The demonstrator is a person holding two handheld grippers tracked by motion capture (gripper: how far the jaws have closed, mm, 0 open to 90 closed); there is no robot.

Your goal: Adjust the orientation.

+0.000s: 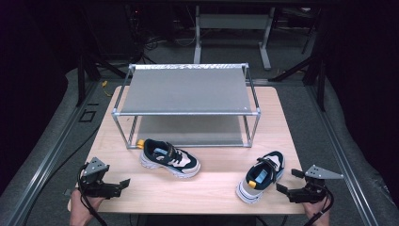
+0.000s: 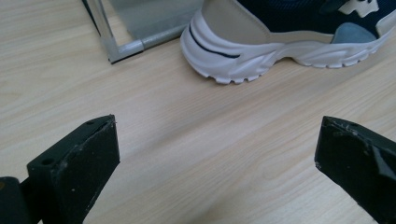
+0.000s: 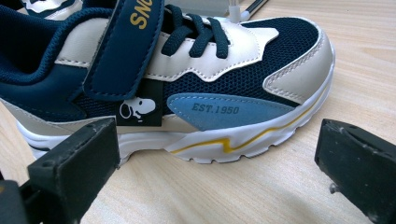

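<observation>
High view: a light wooden table carries a two-tier metal shoe rack at twelve o'clock, both grey shelves bare. Two navy, cream and white child's sneakers lie in front of it. The left sneaker sits just off the rack's front left leg, about ten o'clock from the table's near centre, its toe pointing toward four o'clock. The right sneaker lies well apart from it at four o'clock, toe toward the rack, heel toward the near edge. The left gripper rests at eight o'clock by the near left corner, its jaws spread wide with nothing between them, near the left sneaker but not touching. The right gripper sits at four o'clock, just beside the right sneaker, jaws likewise wide apart and gripping nothing. In the left gripper view the sneaker's white heel sole lies at one o'clock beyond the jaws. In the right gripper view the sneaker's side, with its strap and blue patch, stands just ahead of the parted jaws.
</observation>
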